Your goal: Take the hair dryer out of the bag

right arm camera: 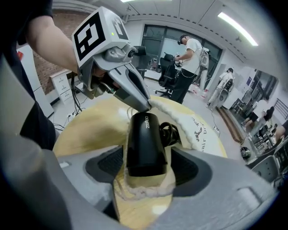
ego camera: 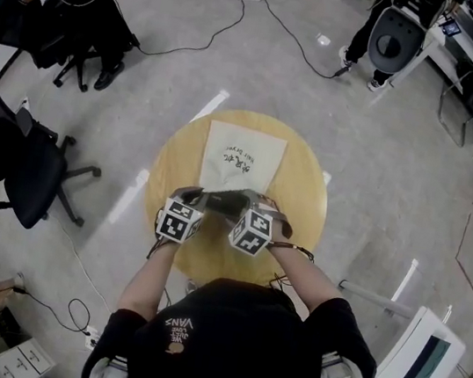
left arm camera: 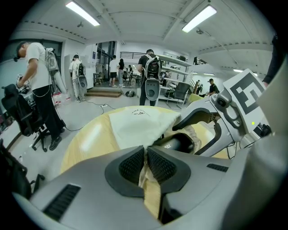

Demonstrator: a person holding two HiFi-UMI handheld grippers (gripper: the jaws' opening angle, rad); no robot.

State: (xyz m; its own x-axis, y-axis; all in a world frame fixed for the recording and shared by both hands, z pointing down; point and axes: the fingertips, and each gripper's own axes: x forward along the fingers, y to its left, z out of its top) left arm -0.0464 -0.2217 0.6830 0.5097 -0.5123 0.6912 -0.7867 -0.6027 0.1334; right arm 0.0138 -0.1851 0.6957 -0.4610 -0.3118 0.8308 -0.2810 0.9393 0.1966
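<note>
Left gripper (left arm camera: 146, 164) is clamped on the bag (left arm camera: 137, 126); the hair dryer (right arm camera: 145, 141) at its mouth is straddled by the wide-open right gripper (right arm camera: 147, 167).

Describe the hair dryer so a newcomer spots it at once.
Find the round wooden table, then the cream cloth bag on it. At the bag's open mouth, nearest the person, sits the hair dryer: the only glossy black thing, its barrel poking out.

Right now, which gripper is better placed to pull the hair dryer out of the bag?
Right. The right gripper has its jaws open either side of the hair dryer, which pokes from the bag. The left gripper is shut on the bag's edge, probably best left anchoring it.
</note>
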